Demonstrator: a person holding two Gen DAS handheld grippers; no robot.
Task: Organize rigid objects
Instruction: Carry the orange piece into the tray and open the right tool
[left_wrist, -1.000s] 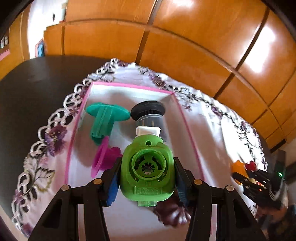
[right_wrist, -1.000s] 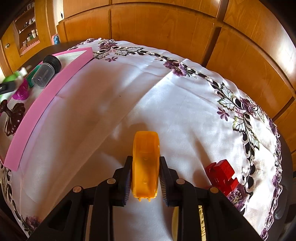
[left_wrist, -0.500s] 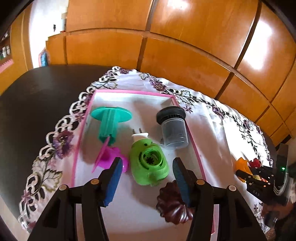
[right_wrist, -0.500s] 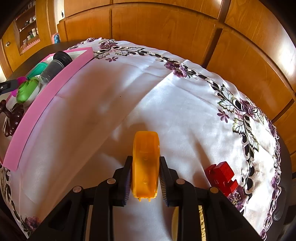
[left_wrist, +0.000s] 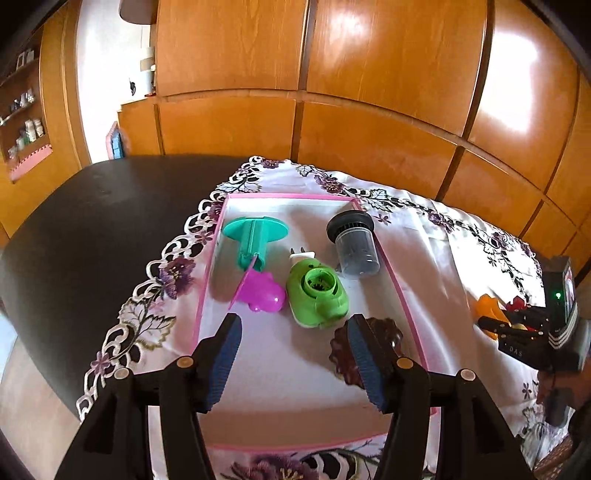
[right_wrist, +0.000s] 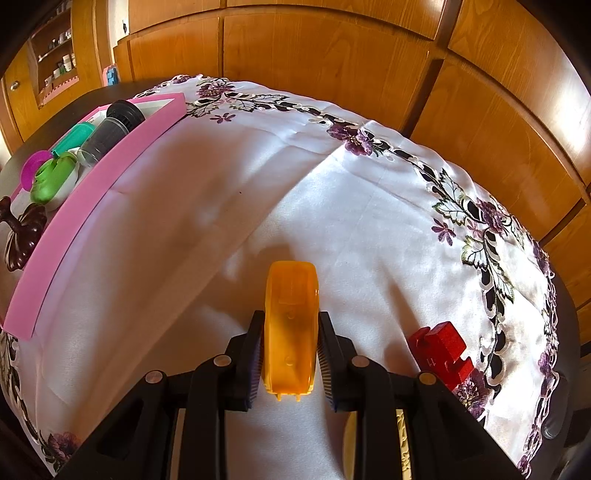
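The pink-rimmed tray (left_wrist: 400, 295) holds a green plug-in device (left_wrist: 317, 295), a teal piece (left_wrist: 255, 236), a magenta piece (left_wrist: 260, 291), a dark jar (left_wrist: 356, 242) on its side and a brown fluted lid (left_wrist: 347, 350). My left gripper (left_wrist: 293, 354) hangs above the tray's near part, its jaws opening, nothing between them. The green device lies beyond the fingertips. In the right wrist view my right gripper (right_wrist: 290, 354) is shut on an orange plastic piece (right_wrist: 291, 325) over the white cloth. The tray (right_wrist: 85, 206) shows at far left.
A red block (right_wrist: 441, 349) lies on the embroidered white tablecloth (right_wrist: 332, 206) right of my right gripper. The cloth covers a dark table (left_wrist: 85, 229) whose bare top extends left. Wooden cabinet panels (left_wrist: 369, 110) stand behind. The right gripper (left_wrist: 517, 332) shows at the left view's right edge.
My left gripper let go of the green device, which now lies in the tray, and drew back and up with its jaws widening. The right gripper kept still with the orange piece.
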